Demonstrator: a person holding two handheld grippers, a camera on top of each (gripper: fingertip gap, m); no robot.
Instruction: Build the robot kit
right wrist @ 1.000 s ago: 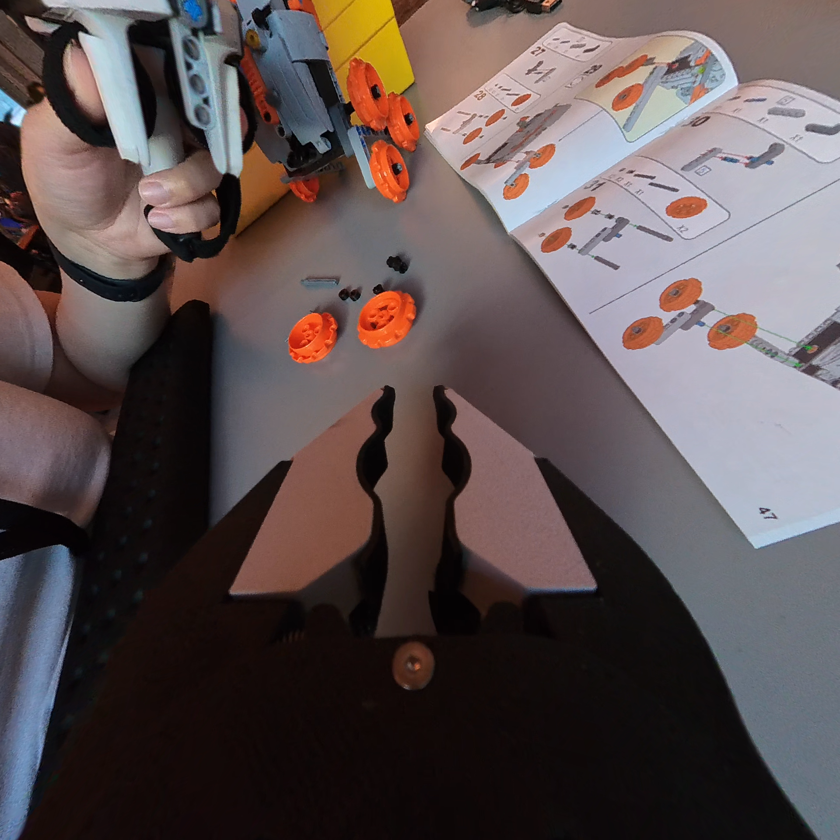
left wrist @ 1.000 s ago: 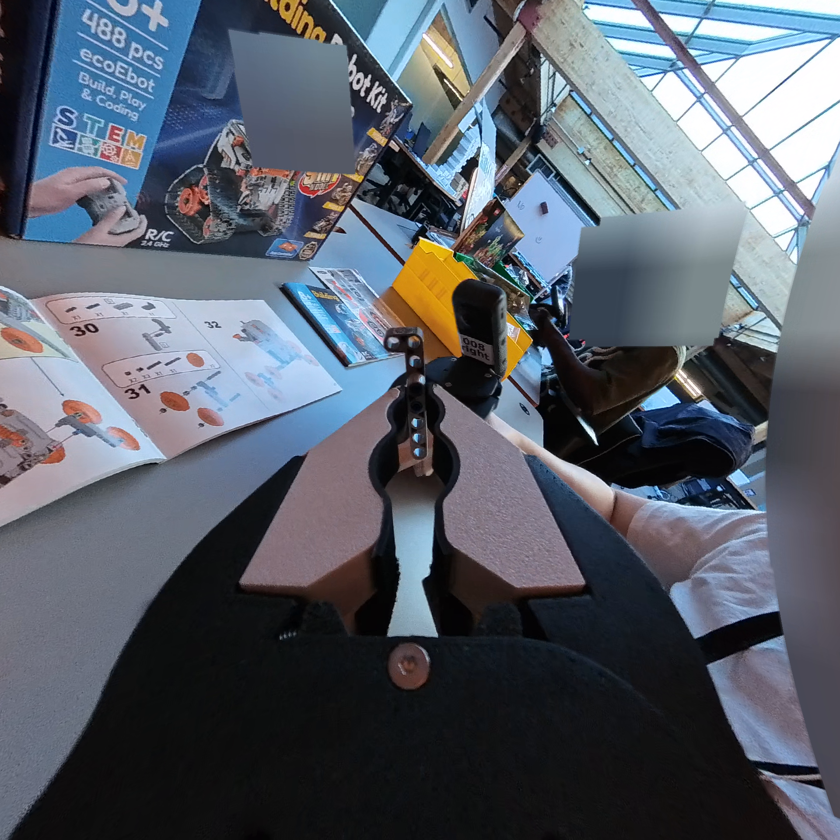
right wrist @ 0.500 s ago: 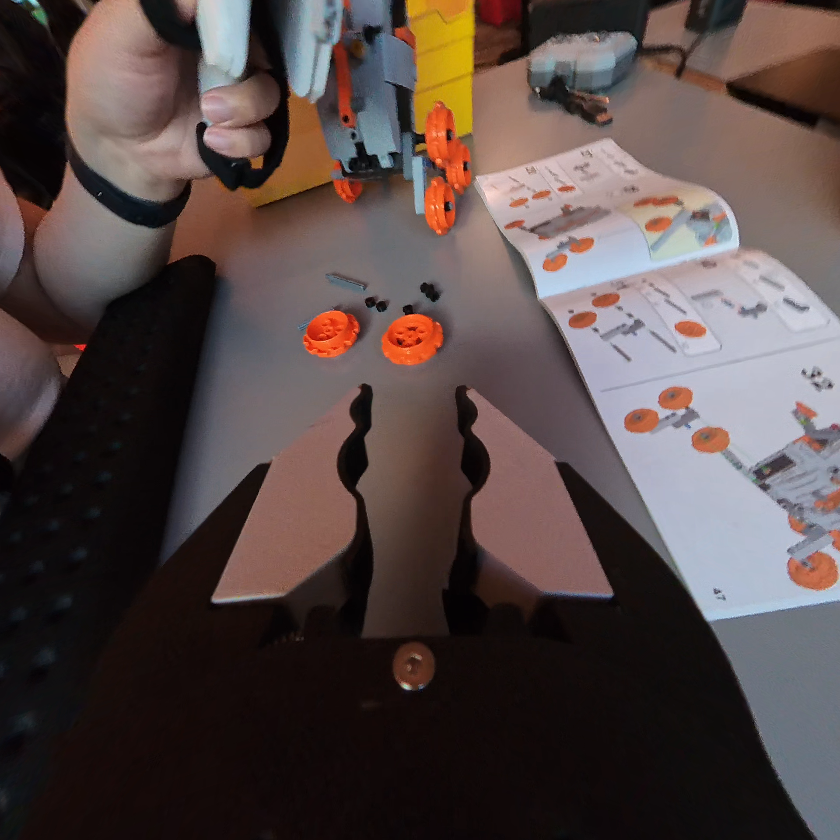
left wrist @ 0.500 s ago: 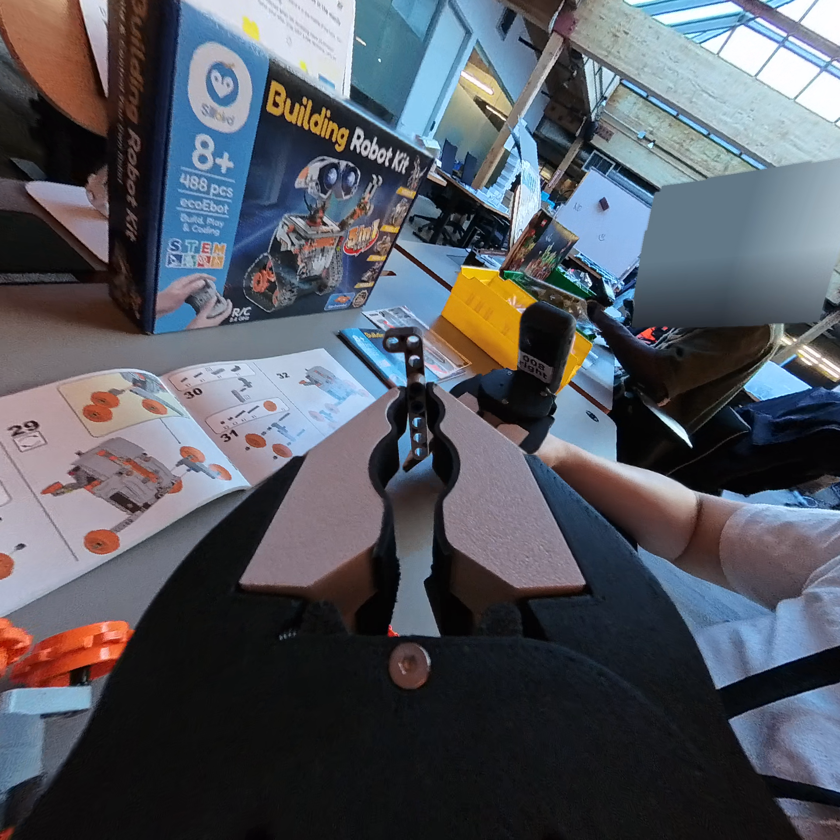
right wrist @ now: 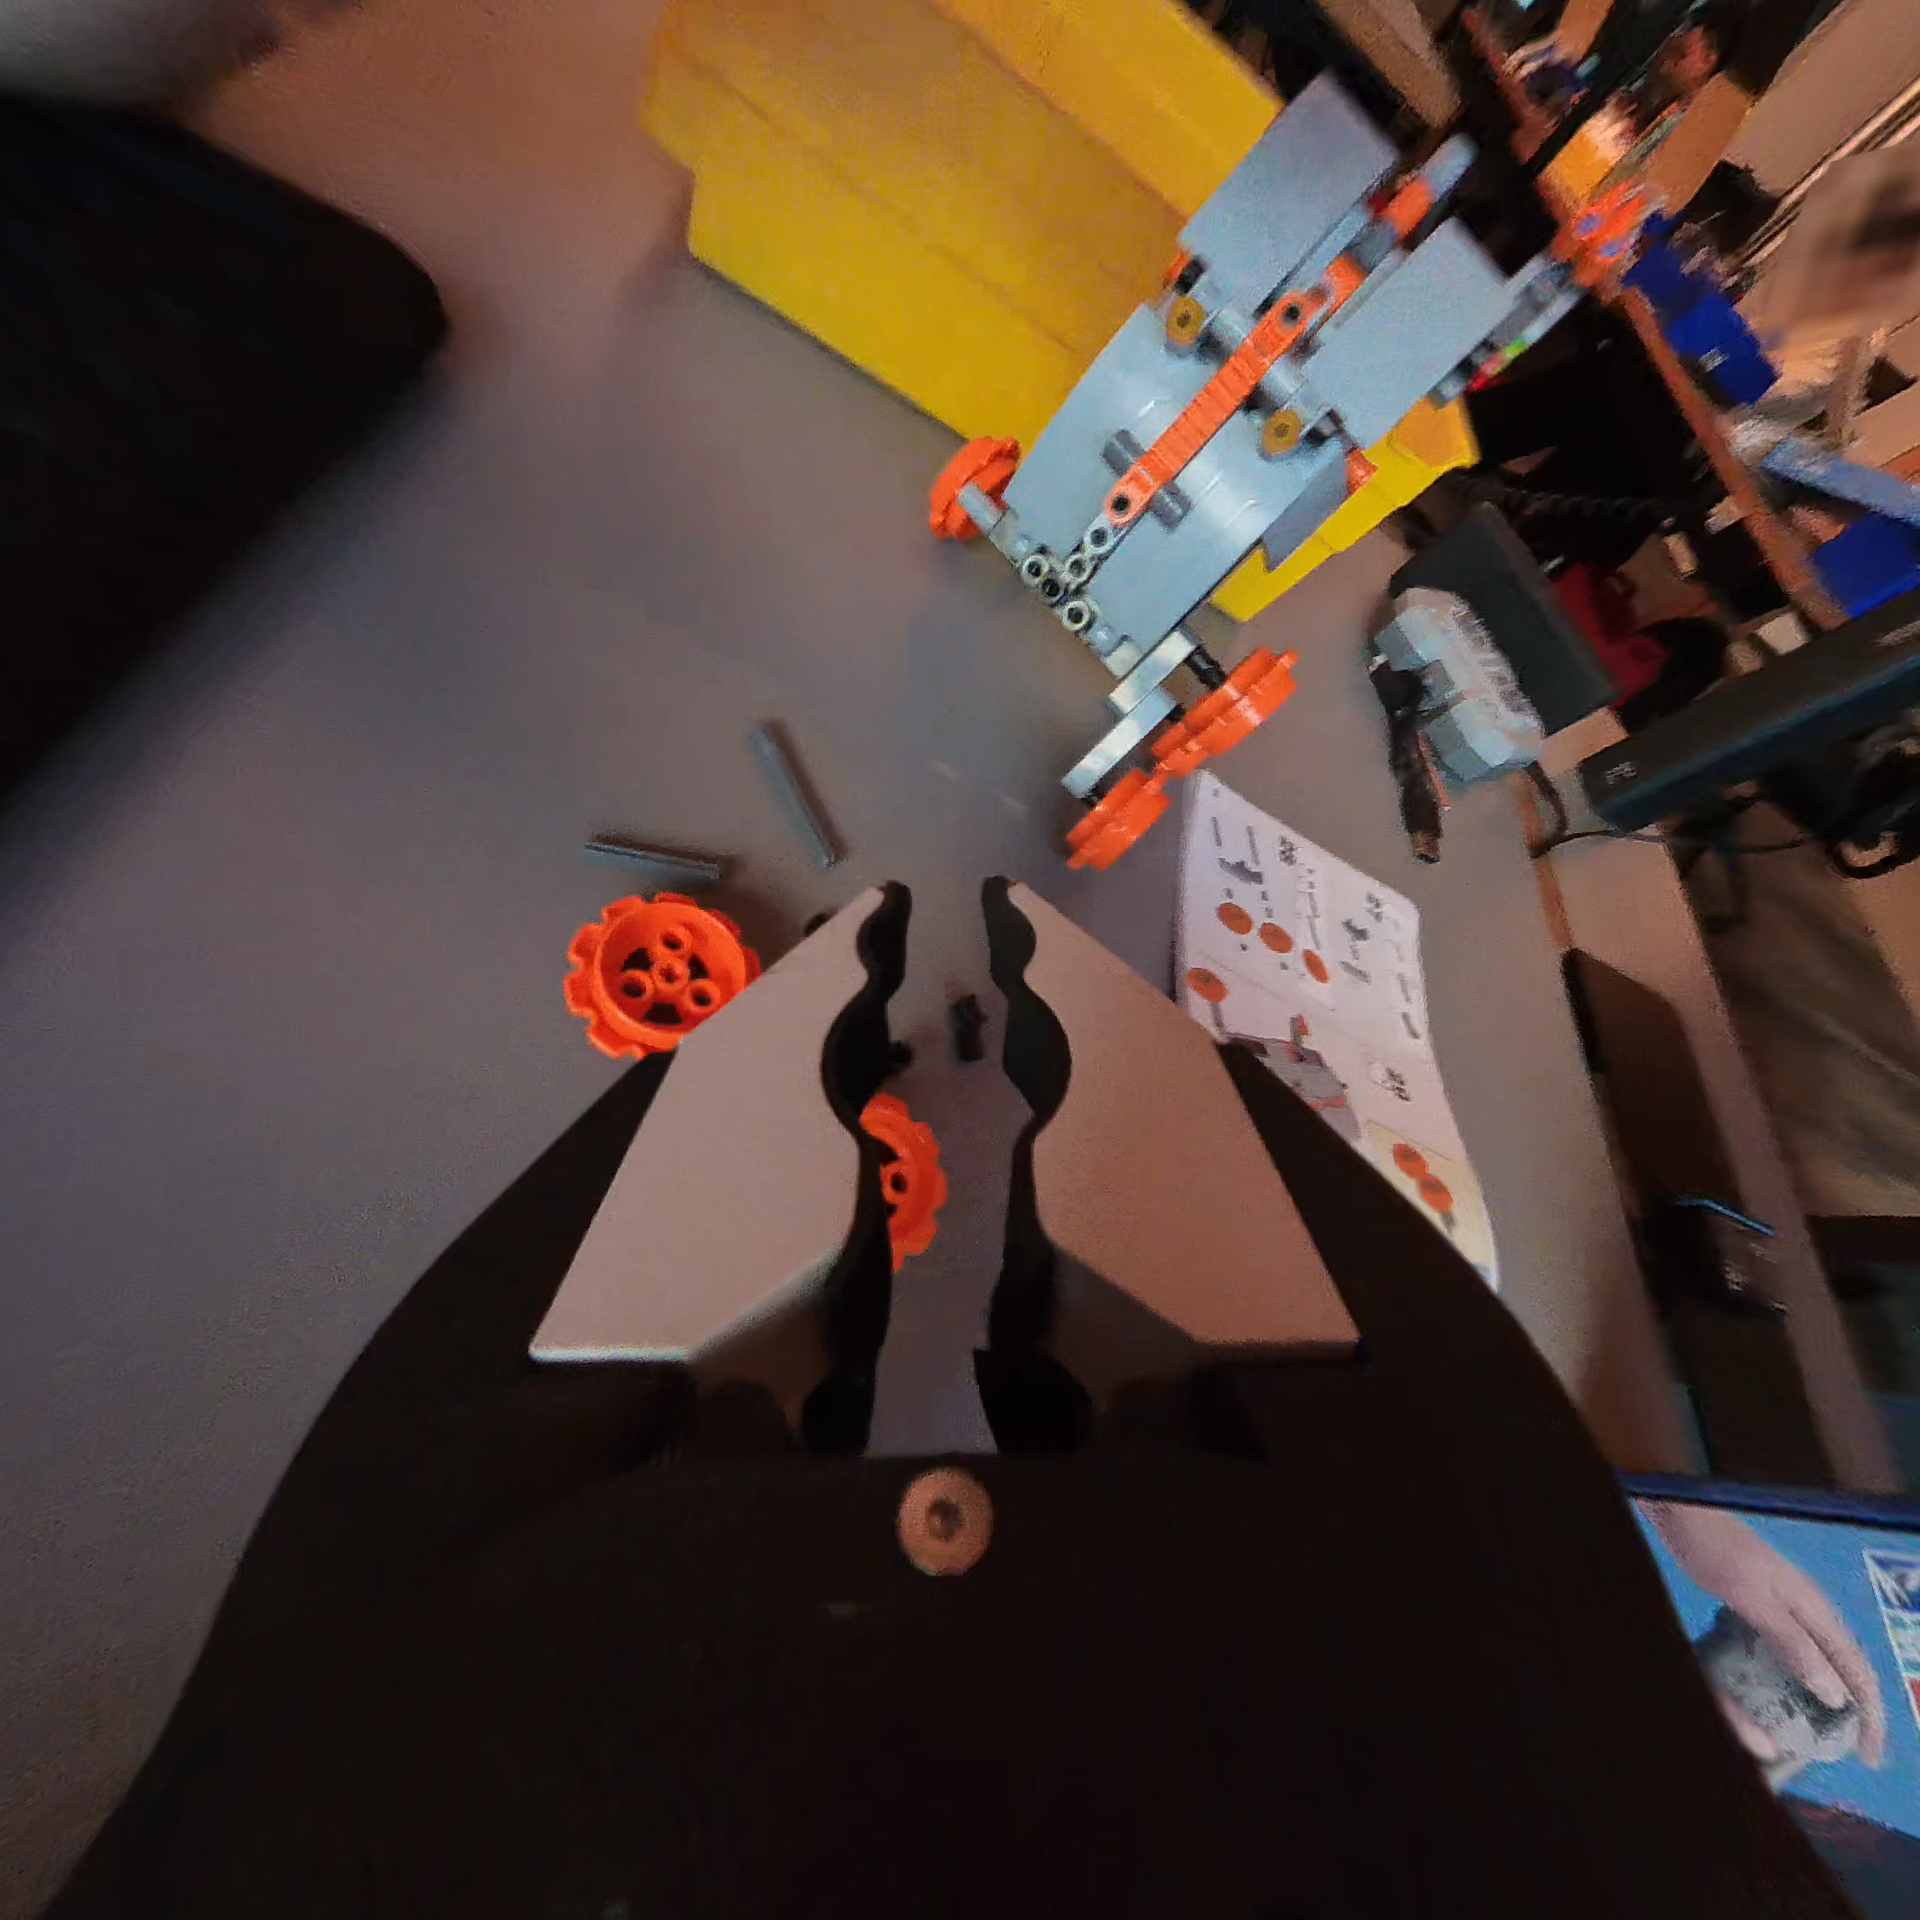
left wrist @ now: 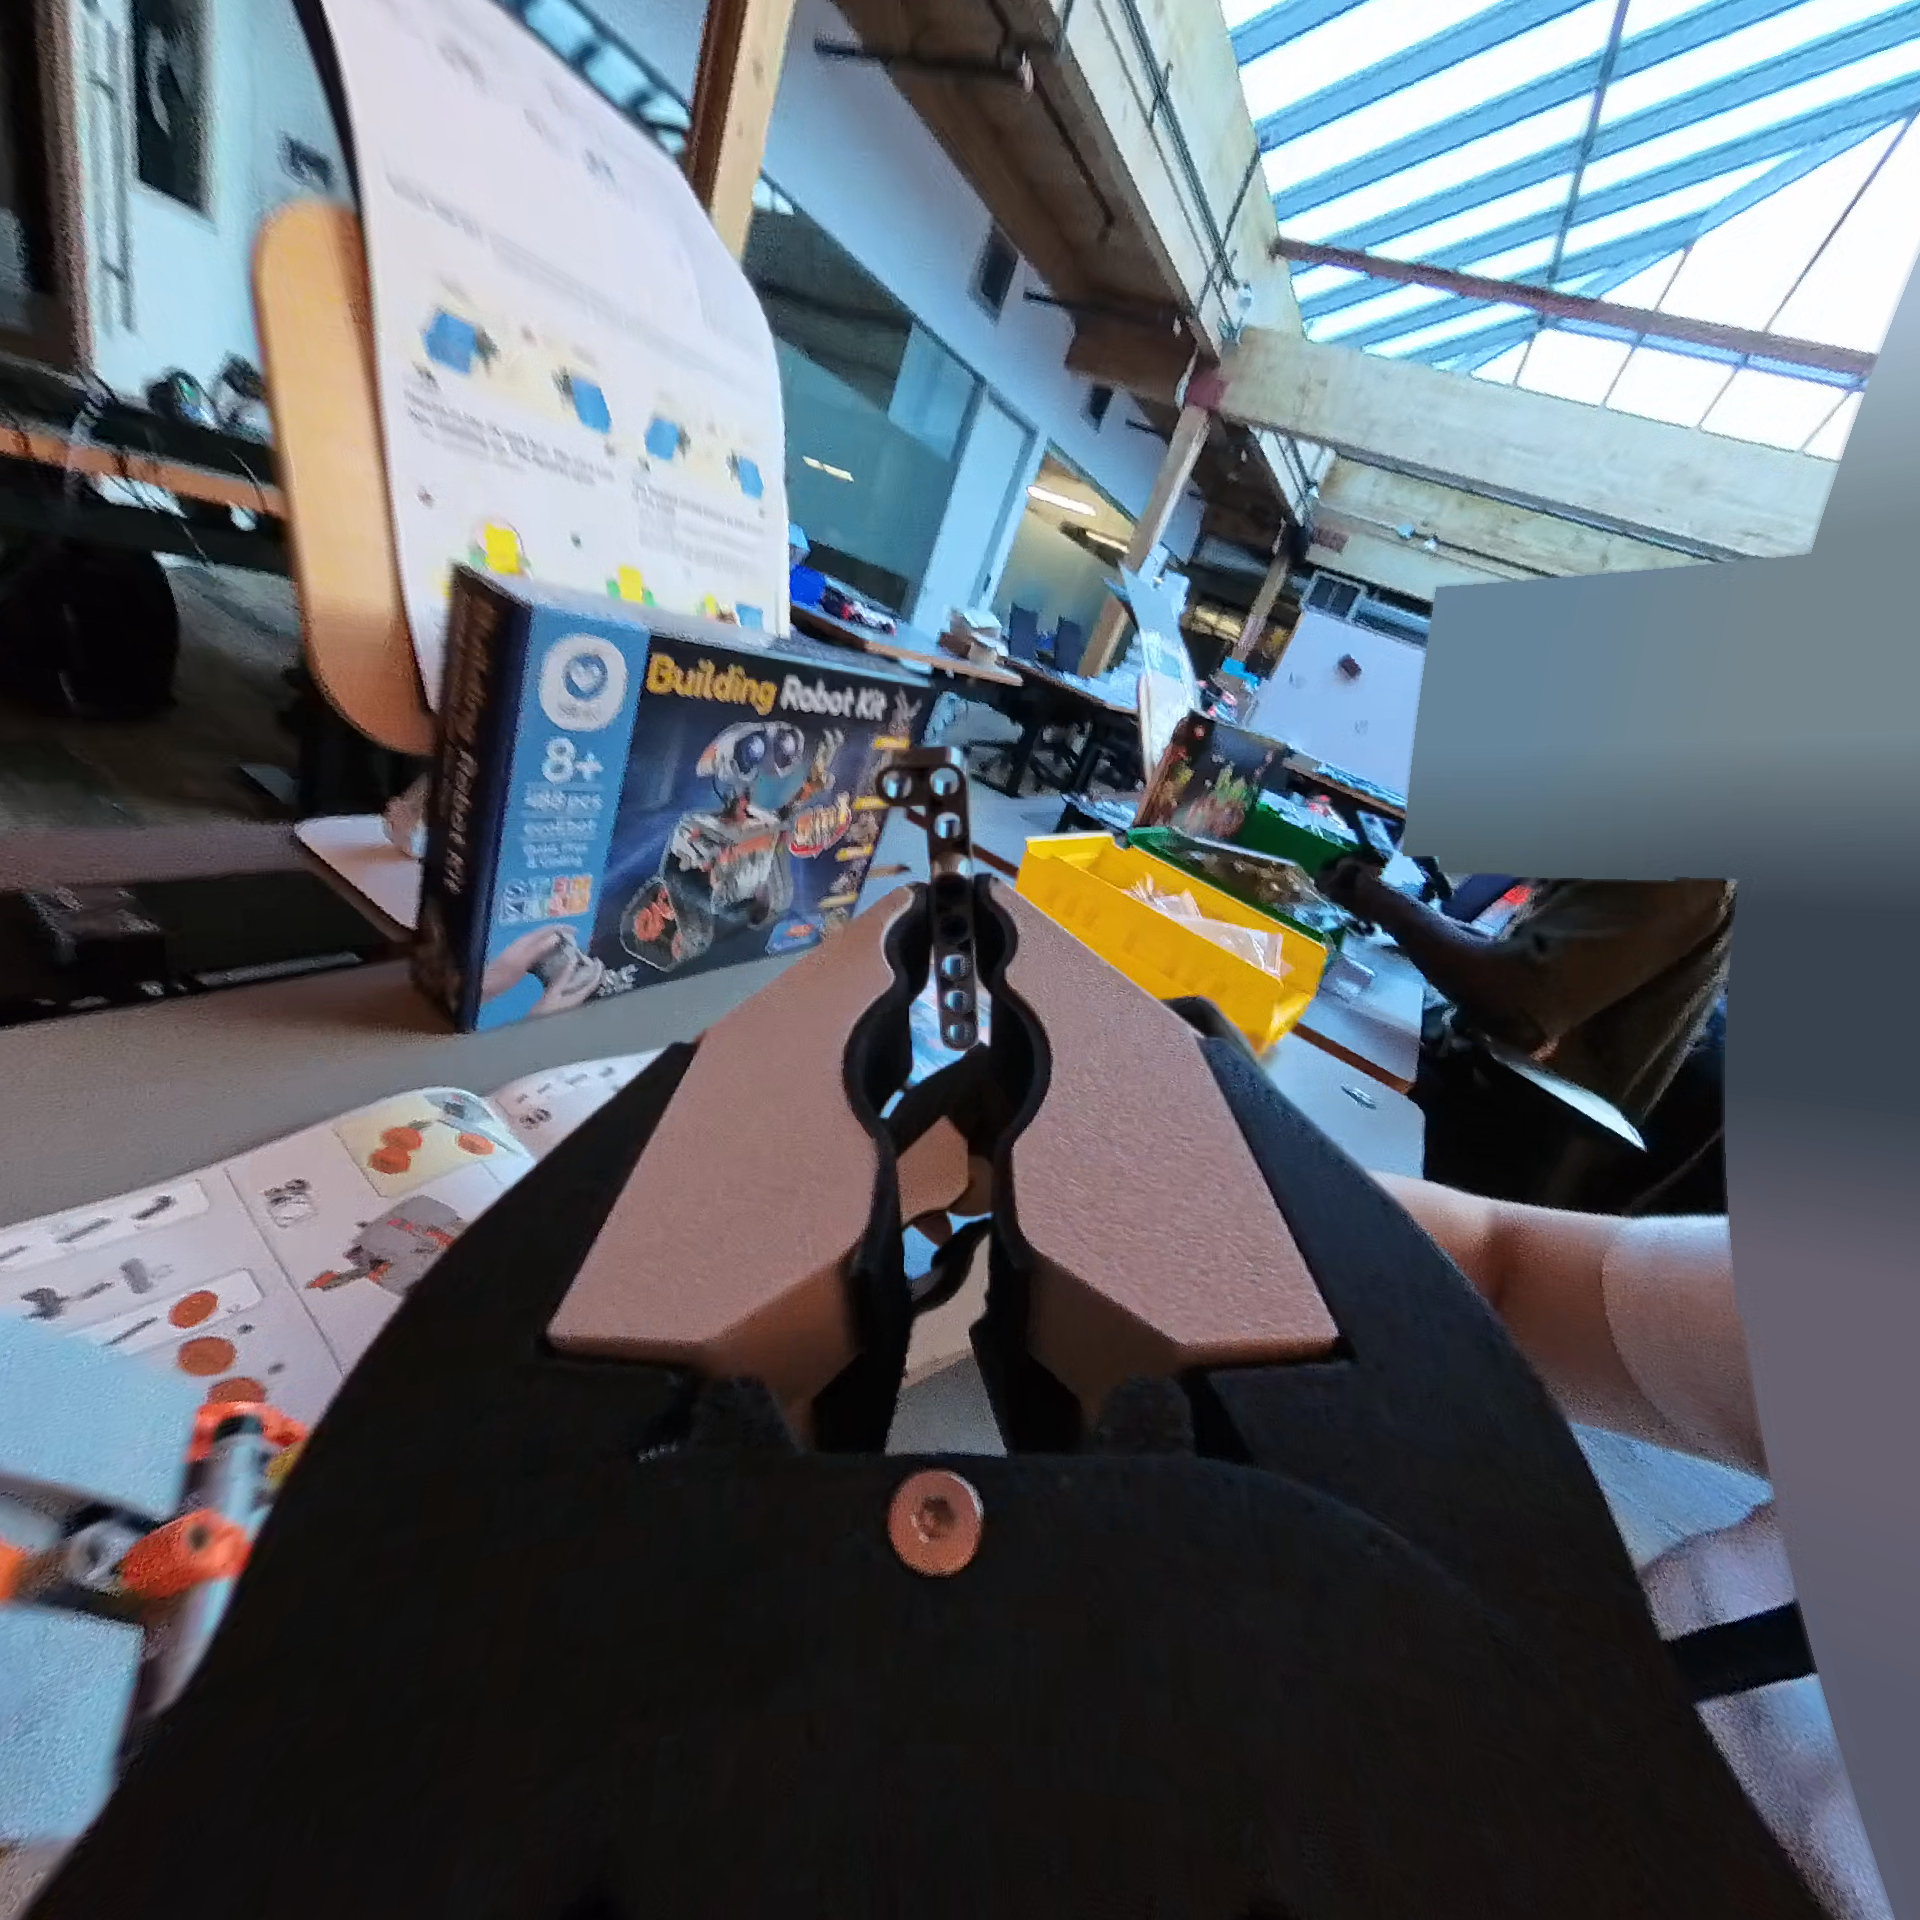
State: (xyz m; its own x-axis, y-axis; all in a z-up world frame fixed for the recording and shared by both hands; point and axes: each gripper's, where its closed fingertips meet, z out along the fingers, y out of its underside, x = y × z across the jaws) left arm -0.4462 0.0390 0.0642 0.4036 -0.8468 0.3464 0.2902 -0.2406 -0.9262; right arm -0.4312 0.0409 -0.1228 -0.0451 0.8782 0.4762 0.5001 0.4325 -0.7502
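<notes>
My left gripper [left wrist: 948,899] pinches a dark L-shaped holed plastic beam [left wrist: 948,904] thinly at its jaws' tips, so it could twist loose, while my right gripper [right wrist: 945,899] hangs parted and empty over a small black peg [right wrist: 966,1023] on the grey counter [right wrist: 416,748].

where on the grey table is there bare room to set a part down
Bare grey table lies left of the loose orange wheel, up to the yellow bin. It is crowded ahead of the right hand-held gripper: grey axles, a black pin, the grey-and-orange model, the open booklet.
</notes>
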